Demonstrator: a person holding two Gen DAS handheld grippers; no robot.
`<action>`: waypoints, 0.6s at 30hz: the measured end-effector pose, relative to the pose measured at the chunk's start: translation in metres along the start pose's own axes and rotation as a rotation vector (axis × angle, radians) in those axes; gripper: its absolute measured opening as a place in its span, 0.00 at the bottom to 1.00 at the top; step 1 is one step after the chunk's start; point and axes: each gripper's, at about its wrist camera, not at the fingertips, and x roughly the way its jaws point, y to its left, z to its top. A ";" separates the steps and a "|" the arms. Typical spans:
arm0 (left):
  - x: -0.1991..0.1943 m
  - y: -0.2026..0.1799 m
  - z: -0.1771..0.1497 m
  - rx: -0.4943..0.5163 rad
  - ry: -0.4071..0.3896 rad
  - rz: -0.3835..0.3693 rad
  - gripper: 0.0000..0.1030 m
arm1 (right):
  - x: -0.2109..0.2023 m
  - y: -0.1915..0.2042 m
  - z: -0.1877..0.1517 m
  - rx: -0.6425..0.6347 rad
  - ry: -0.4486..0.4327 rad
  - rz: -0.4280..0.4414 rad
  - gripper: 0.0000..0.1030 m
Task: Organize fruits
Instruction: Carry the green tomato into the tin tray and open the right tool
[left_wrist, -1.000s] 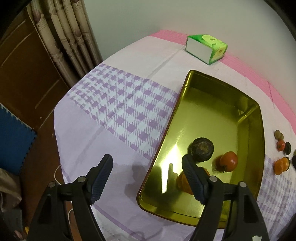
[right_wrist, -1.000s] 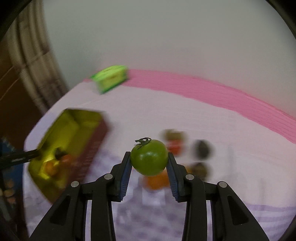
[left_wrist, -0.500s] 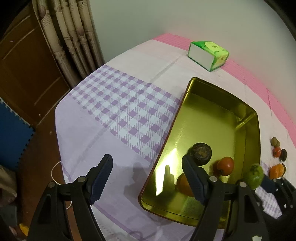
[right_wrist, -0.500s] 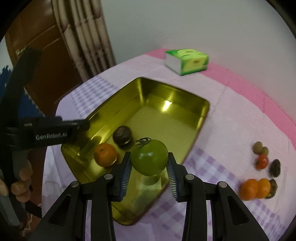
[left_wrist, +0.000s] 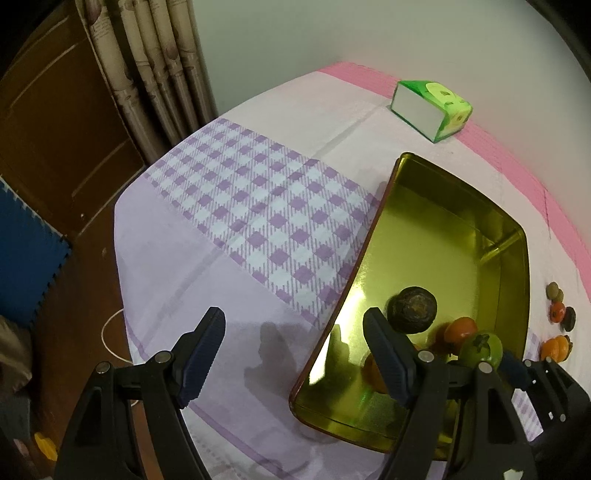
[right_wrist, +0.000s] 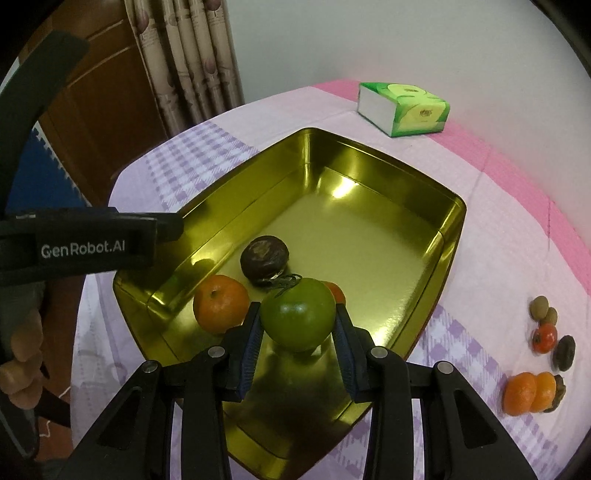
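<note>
My right gripper (right_wrist: 297, 332) is shut on a green tomato (right_wrist: 298, 318) and holds it over the near part of the gold tray (right_wrist: 424, 173). In the tray lie an orange (right_wrist: 220, 308), a dark brown fruit (right_wrist: 264, 260) and a red fruit (right_wrist: 334, 290), partly hidden behind the tomato. My left gripper (left_wrist: 293, 354) is open and empty over the tray's left rim (left_wrist: 364, 251). The green tomato (left_wrist: 481, 349) and the right gripper also show in the left wrist view, at the tray's near right.
A green tissue box (right_wrist: 404, 108) stands at the back of the table. Several small fruits (right_wrist: 545, 343) lie on the cloth right of the tray, two oranges (right_wrist: 530, 391) nearest. The table edge, a curtain (left_wrist: 155, 66) and a wooden door are to the left.
My right gripper has carried the green tomato from above the loose fruits leftward to over the tray and has lowered it. My left gripper stays open near the tray's left rim.
</note>
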 end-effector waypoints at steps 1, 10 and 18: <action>0.000 0.000 0.000 -0.001 0.001 0.001 0.72 | 0.001 0.000 0.000 -0.001 0.001 0.000 0.37; 0.003 0.001 -0.001 -0.007 0.010 0.000 0.72 | 0.001 0.001 -0.001 -0.009 0.001 -0.004 0.37; 0.003 0.002 -0.001 -0.011 0.015 -0.002 0.72 | 0.004 0.001 -0.005 -0.008 0.011 -0.005 0.37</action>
